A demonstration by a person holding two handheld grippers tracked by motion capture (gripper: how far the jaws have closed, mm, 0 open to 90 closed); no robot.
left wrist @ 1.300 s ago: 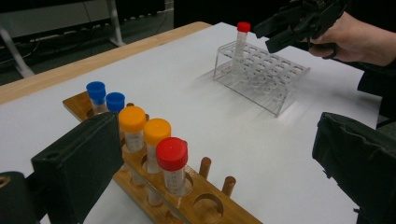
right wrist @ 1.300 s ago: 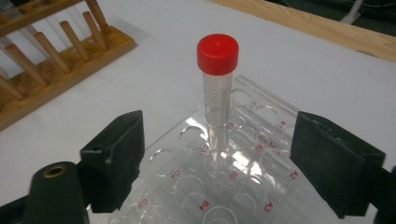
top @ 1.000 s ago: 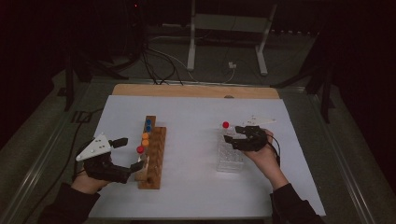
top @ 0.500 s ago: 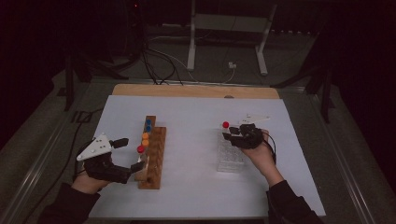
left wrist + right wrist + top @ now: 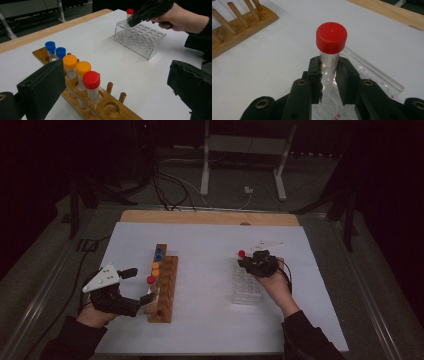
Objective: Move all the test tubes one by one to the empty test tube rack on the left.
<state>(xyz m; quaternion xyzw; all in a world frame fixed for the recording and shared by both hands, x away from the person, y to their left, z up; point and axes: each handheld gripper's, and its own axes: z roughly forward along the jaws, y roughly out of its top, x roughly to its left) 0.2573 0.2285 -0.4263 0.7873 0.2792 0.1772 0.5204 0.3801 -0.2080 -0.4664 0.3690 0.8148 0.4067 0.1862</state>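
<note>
One white tabletop (dark room beyond)

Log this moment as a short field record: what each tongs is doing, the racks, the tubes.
right tongs: shut on the red-capped tube, jaws just closed on it, over the clear rack
left tongs: open, jaws either side of the wooden rack's near end
wooden rack: holds two blue-capped tubes, two orange-capped tubes, one red-capped
surface: white table
</note>
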